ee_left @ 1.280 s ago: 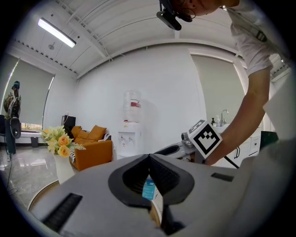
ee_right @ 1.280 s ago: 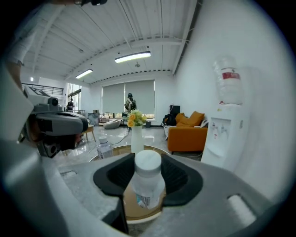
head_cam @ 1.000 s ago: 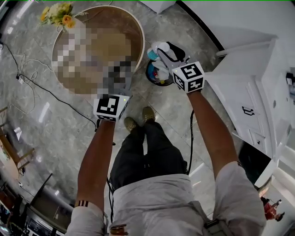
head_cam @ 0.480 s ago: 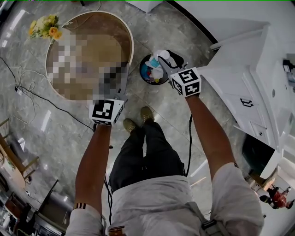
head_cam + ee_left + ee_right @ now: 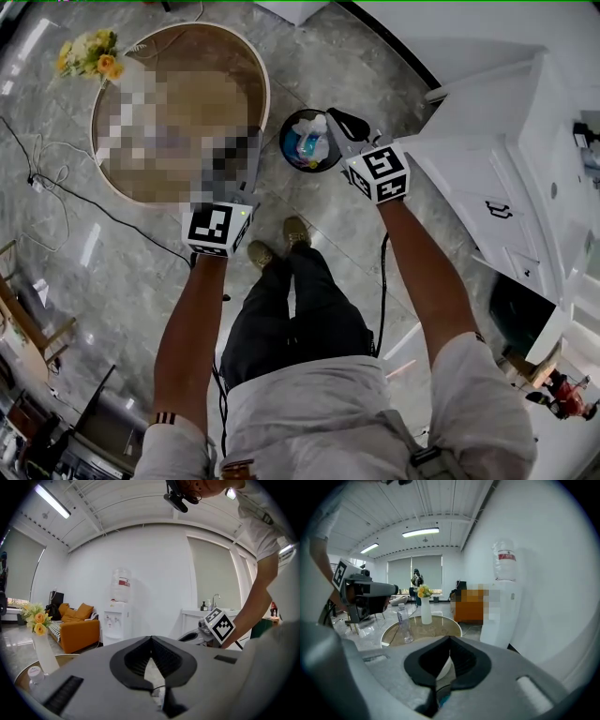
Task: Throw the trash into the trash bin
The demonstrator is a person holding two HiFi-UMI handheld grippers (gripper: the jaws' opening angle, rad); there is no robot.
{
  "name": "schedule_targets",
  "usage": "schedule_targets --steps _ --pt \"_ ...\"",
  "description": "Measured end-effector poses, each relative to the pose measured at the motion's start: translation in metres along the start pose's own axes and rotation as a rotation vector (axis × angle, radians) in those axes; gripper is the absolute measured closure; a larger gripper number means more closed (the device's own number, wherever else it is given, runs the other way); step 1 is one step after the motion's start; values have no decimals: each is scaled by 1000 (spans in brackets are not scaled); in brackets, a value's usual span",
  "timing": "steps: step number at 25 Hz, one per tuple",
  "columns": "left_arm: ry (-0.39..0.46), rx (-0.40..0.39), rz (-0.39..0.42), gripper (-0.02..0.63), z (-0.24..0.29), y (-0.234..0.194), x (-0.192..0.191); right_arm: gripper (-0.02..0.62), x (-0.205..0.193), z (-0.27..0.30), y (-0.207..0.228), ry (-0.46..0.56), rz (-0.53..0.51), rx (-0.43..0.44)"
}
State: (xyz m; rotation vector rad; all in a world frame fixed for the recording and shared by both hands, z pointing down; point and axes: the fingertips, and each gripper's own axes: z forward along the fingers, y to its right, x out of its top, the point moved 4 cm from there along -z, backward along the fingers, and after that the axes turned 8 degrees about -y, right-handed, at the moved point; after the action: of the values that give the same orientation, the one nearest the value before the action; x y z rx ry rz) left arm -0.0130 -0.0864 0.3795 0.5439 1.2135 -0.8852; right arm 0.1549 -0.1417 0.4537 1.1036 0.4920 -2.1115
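The trash [image 5: 307,142] is in the bin [image 5: 286,156]. It is a little heap of white and blue bits. The bin stands on the floor, at 12 o'clock from the person's shoes [image 5: 300,232]. The round tabletop [image 5: 211,47] is at 9 o'clock from the bin.

The right tool [image 5: 450,640] hangs by the bin's rim, at about 2 o'clock from its middle. Its jaws have just been closing. Now they are pressed together at the tips, and nothing is between them. The left tool [image 5: 151,639] is at 7 o'clock from the bin, near the edge of the tabletop. Its jaws are pressed together too, and they hold nothing.

I think the drop step is done for this bit of trash, because it lies inside the bin and no tool touches it. The next move would be to pull the right tool back from the bin. Then the person could look for more trash. A bottle [image 5: 404,620] stands on the tabletop next to the flowers [image 5: 89,54]. I cannot tell if it is trash.

The bin's mouth points straight up, so its long line runs up and down. The trash is a lump. It is too small for me to tell which way it points or where its long side runs.
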Motion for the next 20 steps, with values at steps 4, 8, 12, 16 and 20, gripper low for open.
schedule_targets --steps 4,8,12,16,20 --pt "10 24 -8 607 -10 -5 0 595 14 5 -22 33 -26 59" --pt "16 62 -21 607 -26 -15 -1 595 33 13 -50 74 -49 121" --pt "20 101 -31 607 -44 -26 -5 595 54 19 -82 121 -66 185" --pt "28 152 -40 607 -66 -40 -7 595 78 26 -117 169 -88 253" --pt "33 197 -47 607 -88 -52 -7 595 98 32 -149 199 -113 311"
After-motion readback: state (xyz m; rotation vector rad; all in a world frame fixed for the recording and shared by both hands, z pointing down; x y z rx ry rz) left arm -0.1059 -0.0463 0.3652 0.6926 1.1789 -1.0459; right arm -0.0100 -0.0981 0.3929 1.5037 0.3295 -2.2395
